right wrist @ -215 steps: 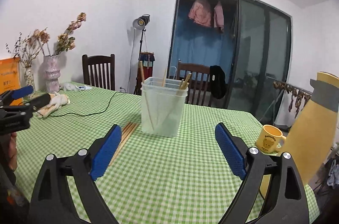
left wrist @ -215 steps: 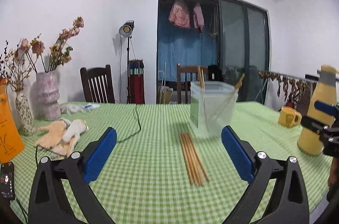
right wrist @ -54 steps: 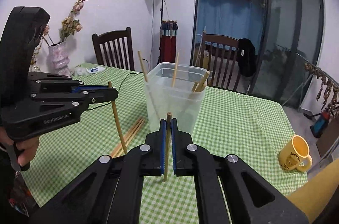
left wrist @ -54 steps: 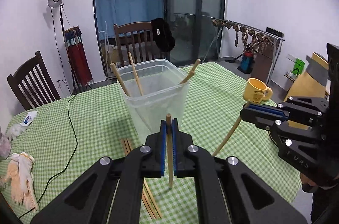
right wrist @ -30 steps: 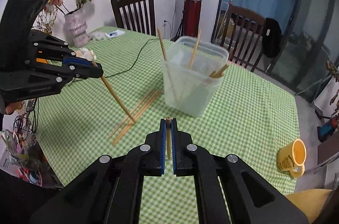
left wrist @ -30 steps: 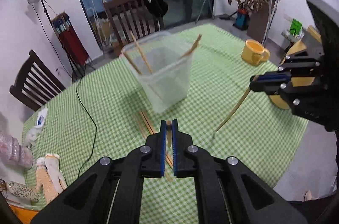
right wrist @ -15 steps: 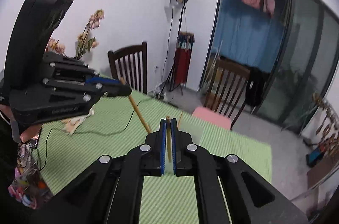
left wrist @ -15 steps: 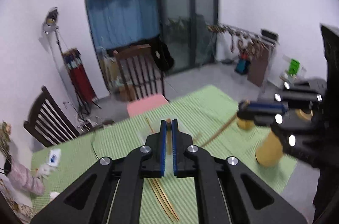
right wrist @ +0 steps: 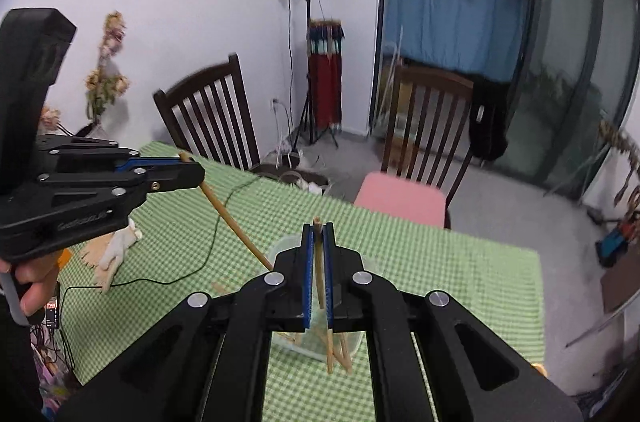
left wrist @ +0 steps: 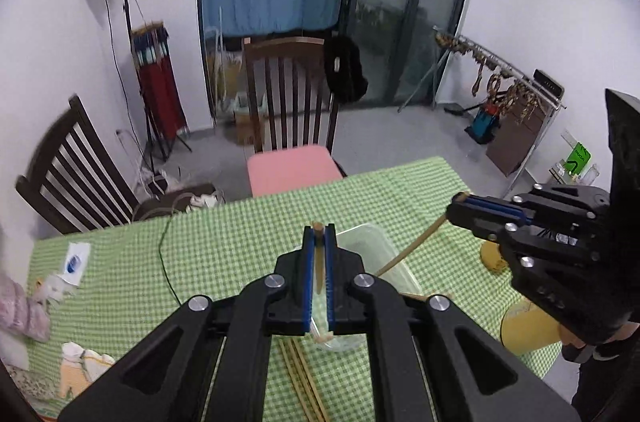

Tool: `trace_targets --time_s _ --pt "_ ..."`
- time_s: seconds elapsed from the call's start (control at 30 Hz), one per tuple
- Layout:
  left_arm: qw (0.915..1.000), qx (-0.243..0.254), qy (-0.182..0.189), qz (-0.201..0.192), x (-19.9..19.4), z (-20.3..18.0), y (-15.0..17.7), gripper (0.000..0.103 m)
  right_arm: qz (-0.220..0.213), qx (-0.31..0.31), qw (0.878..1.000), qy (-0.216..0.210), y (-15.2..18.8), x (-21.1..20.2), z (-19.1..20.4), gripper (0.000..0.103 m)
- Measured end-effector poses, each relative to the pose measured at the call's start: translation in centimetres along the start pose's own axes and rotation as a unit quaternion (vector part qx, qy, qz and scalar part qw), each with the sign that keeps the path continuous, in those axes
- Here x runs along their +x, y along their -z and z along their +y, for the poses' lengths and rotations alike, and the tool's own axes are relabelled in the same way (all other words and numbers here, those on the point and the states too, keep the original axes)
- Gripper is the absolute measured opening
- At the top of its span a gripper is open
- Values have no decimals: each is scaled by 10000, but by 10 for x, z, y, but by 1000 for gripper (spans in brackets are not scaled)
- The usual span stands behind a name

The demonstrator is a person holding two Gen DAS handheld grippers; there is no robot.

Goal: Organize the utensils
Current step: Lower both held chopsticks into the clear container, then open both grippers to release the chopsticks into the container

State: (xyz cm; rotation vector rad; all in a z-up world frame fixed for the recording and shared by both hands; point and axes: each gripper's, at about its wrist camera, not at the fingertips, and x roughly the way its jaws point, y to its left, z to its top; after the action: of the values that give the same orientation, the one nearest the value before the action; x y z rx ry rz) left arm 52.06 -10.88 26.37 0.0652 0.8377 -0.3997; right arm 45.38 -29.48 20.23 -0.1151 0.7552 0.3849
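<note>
Green checked cloth covers the table below both my claws, with a pink-seated chair tucked at its far edge and bare grey floor past that.

My left claw is clamped tight on a wooden chopstick; its top pokes out just above my blue pads, and its lower end is lost behind my own black frame. Directly under the claw sits the clear plastic bin, mostly hidden by my fingers, so I see only its far rim and right wall. More chopsticks lie on the cloth below and a little left of the claw, cut off by the frame.

My right claw is likewise pinched on a chopstick of its own, whose tip hangs down over the bin beneath it. Sticks already in the bin show faintly through the wall; I cannot count them.

From the left view, the right claw comes in from the right side with its stick slanting down toward the bin's rim. Farther right, a yellow mug and a yellow jug are half covered by it. Left of both claws the cloth lies open apart from a black cable and a pair of gloves near the table's left edge.
</note>
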Motion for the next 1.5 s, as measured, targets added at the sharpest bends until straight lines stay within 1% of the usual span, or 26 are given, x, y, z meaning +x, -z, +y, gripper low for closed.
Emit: trace_targets --time_s 0.1,0.13,0.23,0.3,0.37,0.47,0.53,0.6,0.67,0.7,0.73,0.77,0.8,0.83,0.87,0.9,0.97,1.07,1.1,1.17,1.23,1.27,1.33,1.43,1.5 --pt "9996 -53 32 281 38 10 0 2 359 102 9993 -87 4 35 -10 5" --pt "9993 -86 37 362 48 13 0 2 551 136 9983 -152 7 50 -15 5" --pt "9975 -308 128 628 82 25 5 2 920 317 9947 -336 14 78 -25 5" --pt "9955 -500 240 764 101 34 9 2 1085 437 9924 -373 17 94 -33 5" --pt "9943 -569 258 862 116 38 12 2 1233 497 9904 -377 21 104 -37 5" --pt "9923 -630 317 1014 134 41 18 2 1225 593 9899 -390 18 107 -42 5" --pt "9913 -653 331 1097 144 40 20 2 1259 608 9897 -303 16 109 -43 5" --pt "9911 -686 310 1099 148 40 19 3 1299 656 9892 -187 15 111 -44 6" --pt "9882 -855 360 1215 151 42 19 5 1356 667 9884 -140 15 114 -43 6" --pt "9876 -888 379 1235 150 42 20 15 1358 639 9886 -119 15 114 -42 7" --pt "9882 -879 391 1194 147 41 20 21 1352 636 9887 -138 15 114 -42 8" --pt "9889 -854 373 1157 144 40 20 22 1348 645 9887 -144 15 112 -42 12" --pt "9897 -802 354 1131 140 39 19 22 1322 641 9891 -115 14 109 -41 23" --pt "9900 -758 360 1136 137 37 20 22 1272 644 9898 -65 13 105 -41 30" --pt "9904 -746 335 1113 131 36 19 22 1228 644 9903 -17 12 102 -42 41" --pt "9908 -755 321 1080 127 36 19 22 1197 637 9908 38 11 99 -42 46" --pt "9909 -746 330 1067 117 36 19 23 1146 630 9913 121 11 89 -42 47" --pt "9911 -703 329 1081 97 34 21 29 1103 593 9920 166 11 73 -42 47" --pt "9908 -663 329 1131 89 31 22 35 1070 598 9923 179 12 67 -43 47" --pt "9920 -518 304 1106 73 24 25 42 1000 581 9931 200 14 53 -41 48" --pt "9935 -313 279 1055 57 16 28 52 916 538 9940 250 16 37 -37 51" --pt "9946 -224 245 982 47 12 31 59 882 505 9944 280 18 30 -36 53" --pt "9963 -200 35 830 30 10 36 68 836 428 9949 369 21 17 -32 57" --pt "9966 -350 -210 715 2 13 46 70 705 364 9954 542 28 -4 -28 64" --pt "9972 -452 -298 517 -18 16 55 73 523 291 9960 669 34 -21 -25 69"
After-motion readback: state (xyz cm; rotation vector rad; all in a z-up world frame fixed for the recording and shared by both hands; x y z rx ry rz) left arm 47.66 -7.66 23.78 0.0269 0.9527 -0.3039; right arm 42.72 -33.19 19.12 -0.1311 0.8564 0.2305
